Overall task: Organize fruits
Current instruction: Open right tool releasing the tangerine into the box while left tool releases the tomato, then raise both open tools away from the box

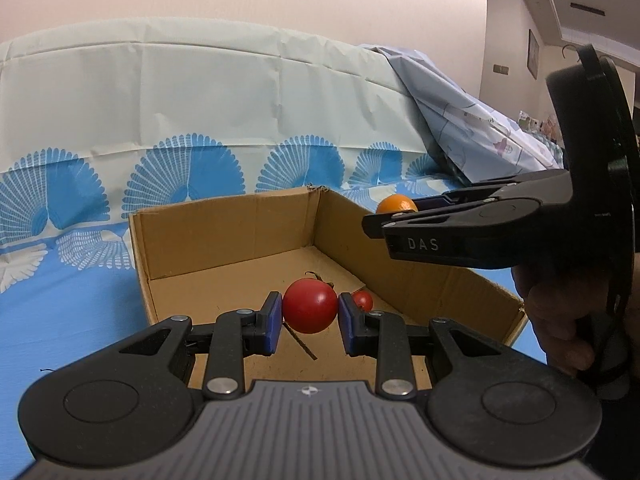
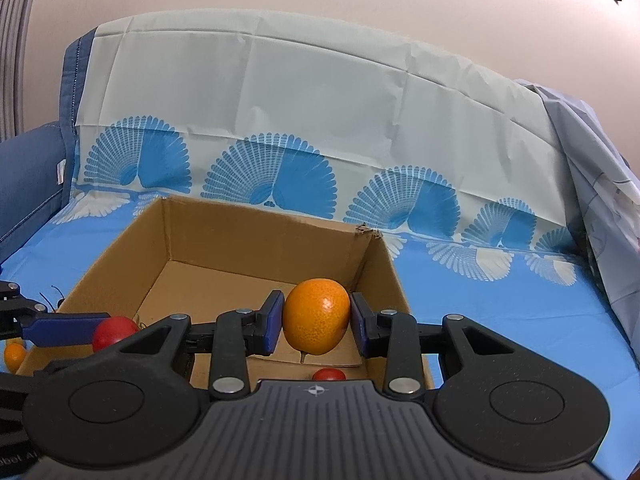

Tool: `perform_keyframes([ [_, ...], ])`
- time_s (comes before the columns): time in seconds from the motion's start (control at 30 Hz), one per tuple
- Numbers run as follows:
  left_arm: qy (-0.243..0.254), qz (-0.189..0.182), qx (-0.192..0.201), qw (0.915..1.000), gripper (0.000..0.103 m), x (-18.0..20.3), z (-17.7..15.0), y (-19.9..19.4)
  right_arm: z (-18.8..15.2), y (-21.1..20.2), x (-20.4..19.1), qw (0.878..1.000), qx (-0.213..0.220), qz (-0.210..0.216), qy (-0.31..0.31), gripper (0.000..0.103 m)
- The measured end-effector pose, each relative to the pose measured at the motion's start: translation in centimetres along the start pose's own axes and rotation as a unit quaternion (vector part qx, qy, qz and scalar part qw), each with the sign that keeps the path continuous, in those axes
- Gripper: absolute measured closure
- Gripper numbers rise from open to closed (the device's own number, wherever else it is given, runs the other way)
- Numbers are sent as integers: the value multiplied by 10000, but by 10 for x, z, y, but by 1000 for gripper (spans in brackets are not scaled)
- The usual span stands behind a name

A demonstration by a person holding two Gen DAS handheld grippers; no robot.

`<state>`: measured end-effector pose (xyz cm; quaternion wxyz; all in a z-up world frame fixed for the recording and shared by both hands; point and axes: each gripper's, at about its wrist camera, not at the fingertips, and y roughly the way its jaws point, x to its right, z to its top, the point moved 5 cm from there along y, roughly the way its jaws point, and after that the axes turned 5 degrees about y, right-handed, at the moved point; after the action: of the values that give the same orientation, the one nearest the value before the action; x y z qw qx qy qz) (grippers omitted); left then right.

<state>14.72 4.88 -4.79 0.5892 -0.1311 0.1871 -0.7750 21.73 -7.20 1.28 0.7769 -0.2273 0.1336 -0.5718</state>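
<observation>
My left gripper (image 1: pixel 310 316) is shut on a red tomato (image 1: pixel 310 306) and holds it over the open cardboard box (image 1: pixel 224 236). A smaller red tomato (image 1: pixel 363 300) lies on the box floor just right of it. My right gripper (image 2: pixel 316 320) is shut on an orange kumquat (image 2: pixel 316 316) above the box (image 2: pixel 256 236), near its right wall. In the left wrist view the right gripper (image 1: pixel 396 216) comes in from the right with the kumquat (image 1: pixel 396 204). In the right wrist view the left gripper's tomato (image 2: pixel 114 332) shows at left, and the small tomato (image 2: pixel 329 374) lies below.
The box stands on a blue cloth with fan patterns (image 1: pixel 60 312) that also drapes up the back. Another small orange fruit (image 2: pixel 14 356) lies outside the box at the far left. Crumpled pale sheet (image 1: pixel 472 120) sits at back right. A dry stem (image 1: pixel 304 346) lies in the box.
</observation>
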Motion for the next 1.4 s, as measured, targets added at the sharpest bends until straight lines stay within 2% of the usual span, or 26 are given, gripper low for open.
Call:
perform_keyframes([
  [1.2,43,58,-42,10000,70,2,-1,0,0,3,-8,9999,-36,26,-92,66],
  [1.27,31,62,-116,9999,61,2,-2,2,-1,4,-9,9999,-79,31,-112,66],
  [1.3,20,97,-146,9998,46,2,-1,4,-1,5,-10,9999,-92,19,-121,65],
  [1.33,16,138,-119,9998,41,1,-1,4,-1,5,-10,9999,-92,0,-133,64],
  [1.4,3,167,-67,9998,41,1,0,1,1,5,-10,9999,-63,-9,-118,57],
])
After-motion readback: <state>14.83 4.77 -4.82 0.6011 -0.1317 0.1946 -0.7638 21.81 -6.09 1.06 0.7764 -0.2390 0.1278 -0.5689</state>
